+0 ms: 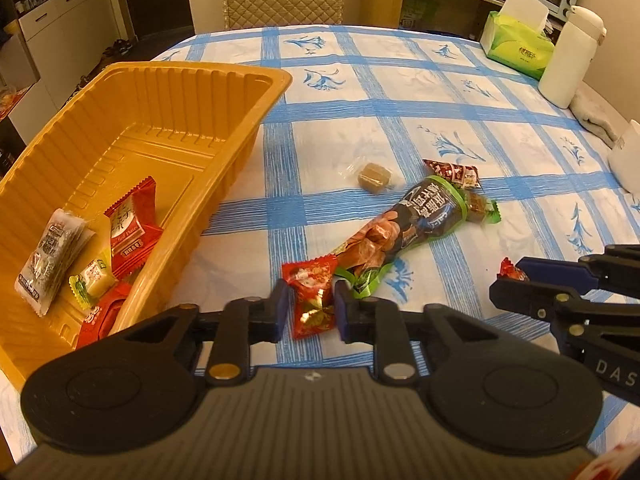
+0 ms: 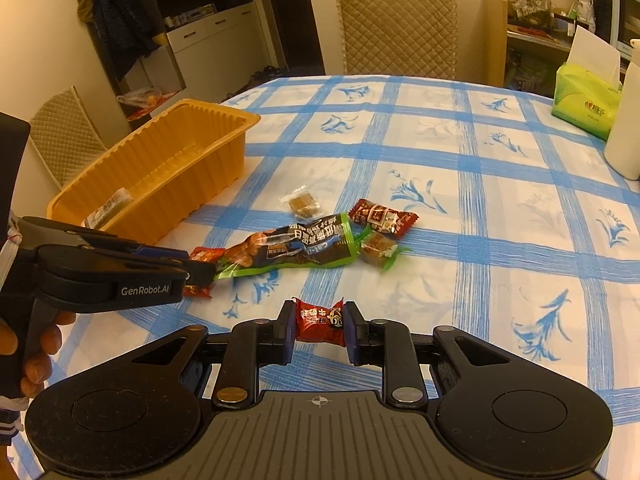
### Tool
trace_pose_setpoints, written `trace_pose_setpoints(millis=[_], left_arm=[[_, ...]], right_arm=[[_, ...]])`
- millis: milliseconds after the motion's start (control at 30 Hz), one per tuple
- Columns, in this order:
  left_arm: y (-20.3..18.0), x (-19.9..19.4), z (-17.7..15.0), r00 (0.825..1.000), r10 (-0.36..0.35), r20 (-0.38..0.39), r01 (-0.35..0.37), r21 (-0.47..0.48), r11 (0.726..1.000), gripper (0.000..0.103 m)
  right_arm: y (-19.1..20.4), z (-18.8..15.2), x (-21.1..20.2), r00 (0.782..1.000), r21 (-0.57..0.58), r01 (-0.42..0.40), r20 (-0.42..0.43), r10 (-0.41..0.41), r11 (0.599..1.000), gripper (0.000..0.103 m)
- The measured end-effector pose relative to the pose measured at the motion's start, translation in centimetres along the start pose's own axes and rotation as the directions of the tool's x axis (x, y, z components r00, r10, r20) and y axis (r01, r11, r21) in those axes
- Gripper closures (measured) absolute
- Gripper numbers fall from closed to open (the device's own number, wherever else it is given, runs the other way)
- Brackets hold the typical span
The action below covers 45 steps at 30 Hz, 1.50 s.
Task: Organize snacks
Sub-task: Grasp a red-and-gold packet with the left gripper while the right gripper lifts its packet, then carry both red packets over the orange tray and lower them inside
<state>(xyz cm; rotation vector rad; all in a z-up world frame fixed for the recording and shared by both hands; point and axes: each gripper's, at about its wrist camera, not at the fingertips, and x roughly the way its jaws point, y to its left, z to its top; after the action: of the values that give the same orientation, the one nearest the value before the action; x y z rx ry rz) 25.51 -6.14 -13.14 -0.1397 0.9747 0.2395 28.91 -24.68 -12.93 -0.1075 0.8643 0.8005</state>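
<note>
My left gripper [image 1: 309, 308] is shut on a red and gold candy [image 1: 312, 300], close to the table beside the orange tray [image 1: 224, 184]. The tray holds several wrapped snacks [image 1: 128, 228]. My right gripper [image 2: 317, 326] is shut on a red wrapped candy [image 2: 320, 322] just above the table; it also shows in the left wrist view [image 1: 516, 280]. On the cloth lie a long dark and green snack bag [image 2: 288, 250], a brown cube candy [image 2: 304, 204], a dark red wrapped candy [image 2: 382, 216] and a green-wrapped brown candy [image 2: 378, 250].
The table has a blue checked cloth [image 2: 480, 200]. A green tissue box [image 2: 584, 96] and a white bottle [image 2: 624, 128] stand at the far right. A folded cloth [image 1: 592, 116] lies by the bottle. A quilted chair [image 2: 396, 24] stands behind the table.
</note>
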Motion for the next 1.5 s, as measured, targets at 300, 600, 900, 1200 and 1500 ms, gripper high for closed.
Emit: trace_pose_setpoints(millis=[300, 600, 900, 1200, 1500], left_arm=[[0.2, -2.3, -0.6, 0.999, -0.040, 0.021, 0.040, 0.007, 0.999, 0.086], [1.8, -7.0, -2.9, 0.994, -0.099, 0.040, 0.099, -0.012, 0.995, 0.086], [5.3, -12.2, -6.2, 0.993, -0.106, 0.060, 0.109, -0.057, 0.992, 0.086], [11.0, -15.5, -8.1, 0.997, -0.038, 0.072, 0.047, -0.124, 0.991, 0.086], [16.7, -16.8, -7.7, 0.994, 0.005, 0.105, 0.009, -0.129, 0.992, 0.086]], right_arm=[[1.0, -0.2, -1.4, 1.000, -0.009, -0.010, 0.016, 0.010, 1.000, 0.078], [3.4, -0.6, -3.3, 0.999, -0.029, -0.040, 0.020, 0.040, 0.999, 0.078], [8.6, -1.3, -4.5, 0.992, -0.079, -0.127, -0.006, 0.127, 0.989, 0.078], [15.2, -1.3, -3.6, 0.970, -0.145, -0.244, -0.056, 0.238, 0.959, 0.078], [21.2, 0.3, -1.8, 0.954, -0.171, -0.300, -0.057, 0.295, 0.938, 0.078]])
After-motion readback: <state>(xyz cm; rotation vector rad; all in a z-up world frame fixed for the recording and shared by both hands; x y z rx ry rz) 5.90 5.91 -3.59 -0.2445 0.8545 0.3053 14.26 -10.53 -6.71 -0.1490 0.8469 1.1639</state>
